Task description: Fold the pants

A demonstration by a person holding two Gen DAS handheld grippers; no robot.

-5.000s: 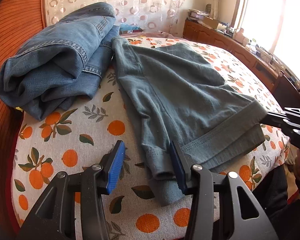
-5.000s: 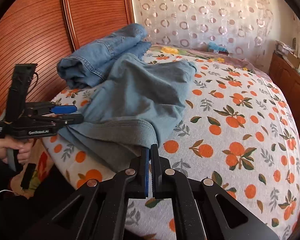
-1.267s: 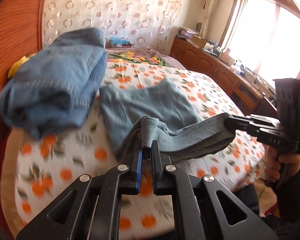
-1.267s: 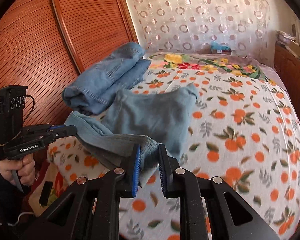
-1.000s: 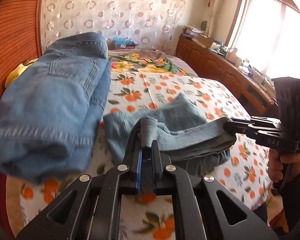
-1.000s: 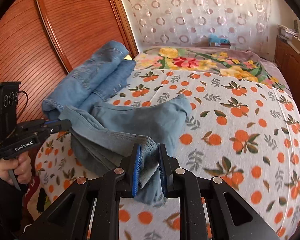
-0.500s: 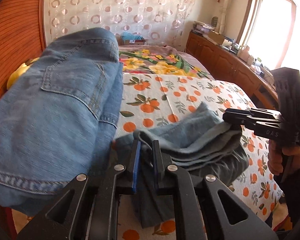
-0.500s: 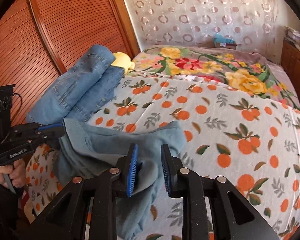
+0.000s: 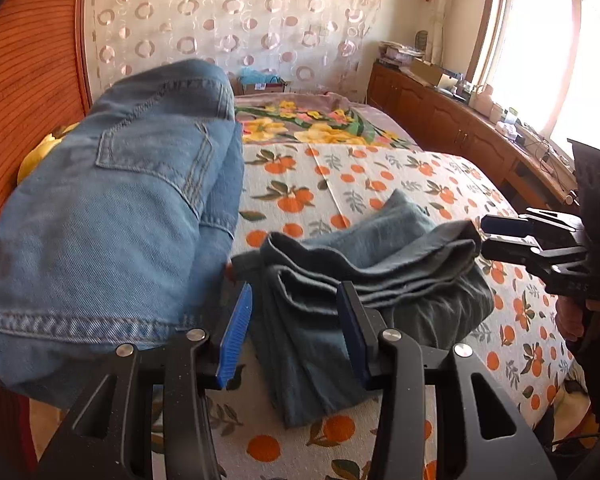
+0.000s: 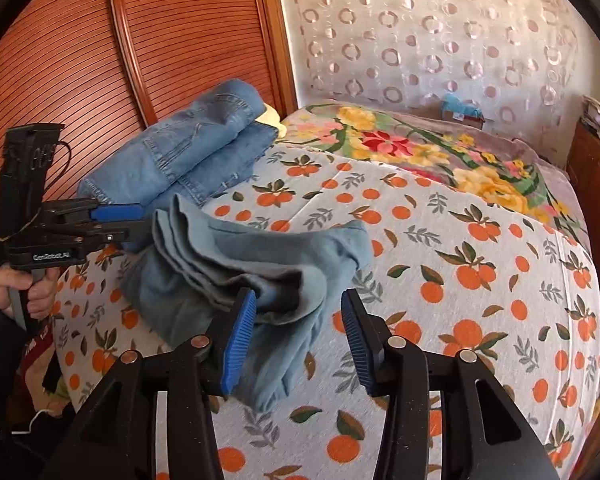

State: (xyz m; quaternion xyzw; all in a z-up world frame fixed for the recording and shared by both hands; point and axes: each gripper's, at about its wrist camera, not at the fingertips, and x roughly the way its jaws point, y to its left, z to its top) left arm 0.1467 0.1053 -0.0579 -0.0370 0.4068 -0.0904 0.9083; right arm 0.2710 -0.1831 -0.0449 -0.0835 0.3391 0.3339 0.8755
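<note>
the folded grey-blue cotton pants (image 9: 380, 276) lie on the orange-print bedspread (image 10: 480, 280), just beside the folded blue denim jeans (image 9: 112, 216). left gripper (image 9: 296, 336) and right gripper (image 10: 298, 336) – jaws opening, pads clear of the cloth – each straddle a pants edge.

Bright daylight floods in from the window (image 9: 540, 60) at far right, blown out to white glare, while fisheye edges bend and darken.
</note>
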